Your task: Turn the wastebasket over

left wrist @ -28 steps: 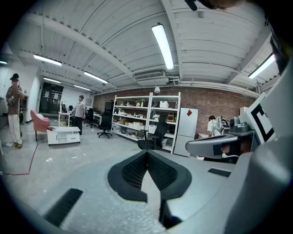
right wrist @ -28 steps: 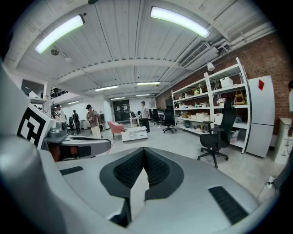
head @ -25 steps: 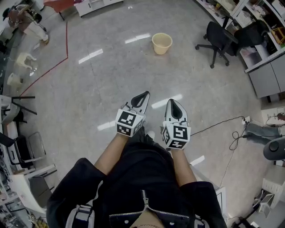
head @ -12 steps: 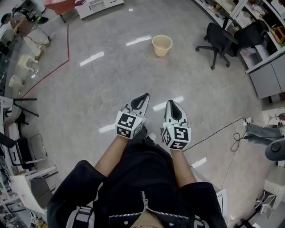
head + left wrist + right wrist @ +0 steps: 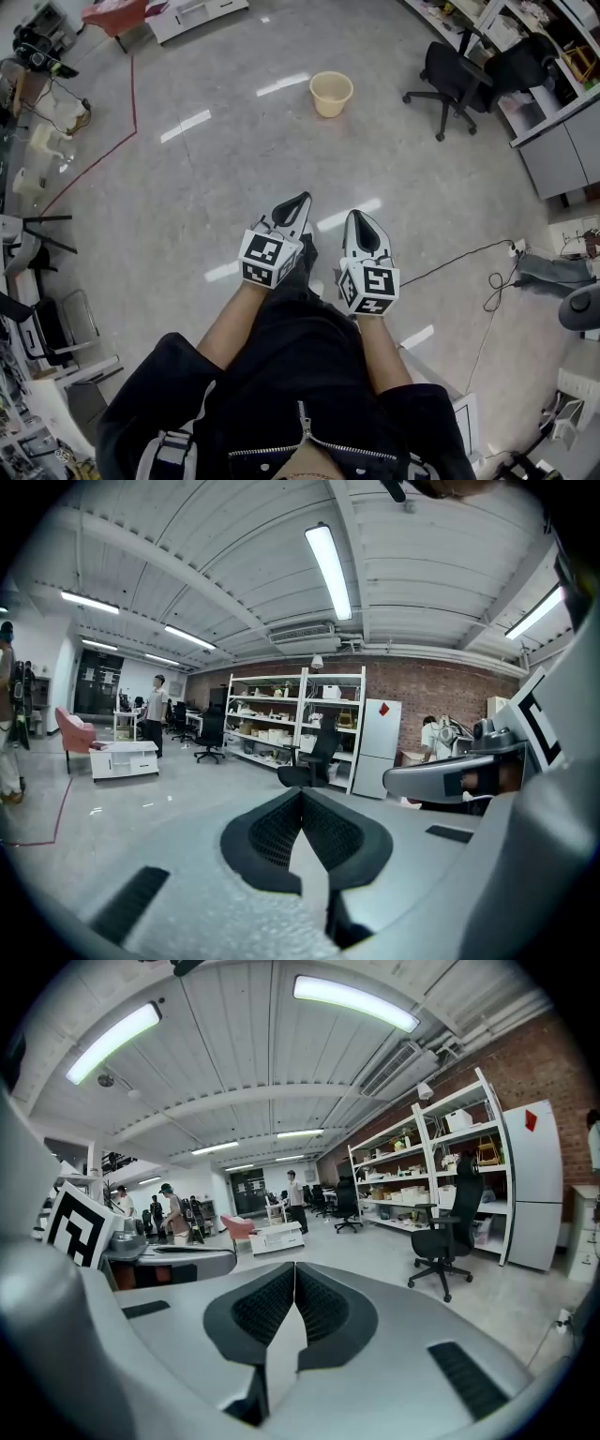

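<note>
A pale yellow wastebasket stands upright with its mouth up on the grey floor, far ahead in the head view. Both grippers are held side by side close to the person's body, well short of it. My left gripper is shut with nothing in it; its pads meet in the left gripper view. My right gripper is shut and empty too, its jaws pressed together in the right gripper view. Neither gripper view shows the wastebasket.
A black office chair stands right of the wastebasket, next to grey cabinets. A cable trails over the floor at the right. A red line runs on the floor at the left, where chairs and stools crowd. Shelving lines the far wall.
The view has shifted slightly, so the wastebasket and chair sit a little further left and higher. Both grippers stay shut in the same spot before the body.
</note>
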